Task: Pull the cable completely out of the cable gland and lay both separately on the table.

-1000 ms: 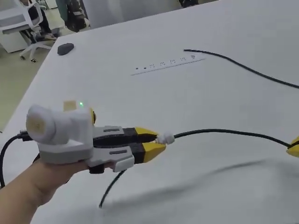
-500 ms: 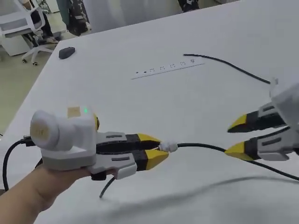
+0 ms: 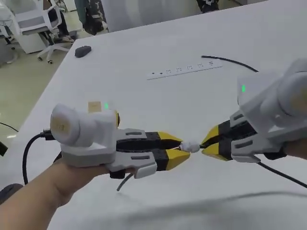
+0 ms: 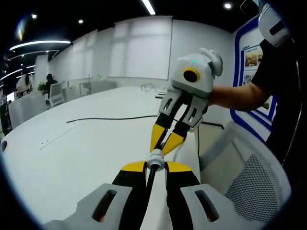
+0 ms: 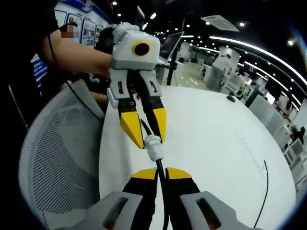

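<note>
A small white cable gland (image 3: 191, 147) sits on a black cable (image 3: 283, 175), held in the air over the white table (image 3: 144, 100). My left gripper (image 3: 180, 151), held in a hand, is shut on the gland's near end (image 4: 155, 158), and the cable (image 4: 150, 178) runs back between its jaws. My right gripper (image 3: 208, 143) faces it tip to tip and is shut on the cable (image 5: 161, 181) just beside the gland (image 5: 153, 147). A loose cable end (image 3: 123, 182) hangs under the left gripper.
A white power strip (image 3: 184, 70) and its black cord (image 3: 230, 61) lie farther back on the table. A dark mouse (image 3: 82, 51) rests near the far left edge. Office chairs (image 3: 41, 24) stand beyond it. A mesh chair (image 4: 256, 184) is close to the table's near edge.
My right gripper came in from the right, open half a second ago, and has shut on the cable right next to the gland. The left gripper kept its hold.
</note>
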Available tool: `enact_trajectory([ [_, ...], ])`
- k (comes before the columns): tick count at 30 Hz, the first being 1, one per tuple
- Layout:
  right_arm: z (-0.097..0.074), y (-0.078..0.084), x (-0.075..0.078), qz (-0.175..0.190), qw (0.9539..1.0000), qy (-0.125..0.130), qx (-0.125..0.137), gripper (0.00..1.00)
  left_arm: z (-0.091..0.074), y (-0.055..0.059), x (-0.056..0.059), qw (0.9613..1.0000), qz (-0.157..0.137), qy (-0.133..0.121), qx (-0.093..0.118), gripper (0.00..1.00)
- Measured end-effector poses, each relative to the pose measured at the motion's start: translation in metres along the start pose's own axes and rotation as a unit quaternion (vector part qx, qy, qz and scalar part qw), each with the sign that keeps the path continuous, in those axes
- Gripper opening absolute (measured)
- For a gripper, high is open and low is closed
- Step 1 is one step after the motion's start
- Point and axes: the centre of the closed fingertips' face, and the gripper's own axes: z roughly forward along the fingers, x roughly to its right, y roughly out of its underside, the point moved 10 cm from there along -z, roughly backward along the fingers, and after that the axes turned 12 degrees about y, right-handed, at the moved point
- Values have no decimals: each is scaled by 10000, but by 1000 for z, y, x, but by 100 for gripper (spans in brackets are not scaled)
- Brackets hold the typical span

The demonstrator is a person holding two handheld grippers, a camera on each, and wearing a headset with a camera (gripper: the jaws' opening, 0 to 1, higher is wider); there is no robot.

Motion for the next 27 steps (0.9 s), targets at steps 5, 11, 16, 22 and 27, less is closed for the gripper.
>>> enact_trajectory([
  [5,-7,7,2,-47,9999,92,17,0,2,-1,0,10000,9,-13,29,14],
  [11,-26,27,13,245,9993,285,-45,0,-5,0,0,9999,32,-151,52,14],
  [16,-45,57,25,558,9961,610,-293,0,-15,2,-1,9995,-7,-295,118,14],
  [22,-50,83,28,729,9931,752,-533,0,-20,6,-3,9989,-126,-409,182,14],
  [27,-43,93,25,849,9915,718,-671,0,-16,8,-5,9988,-195,-418,165,14],
])
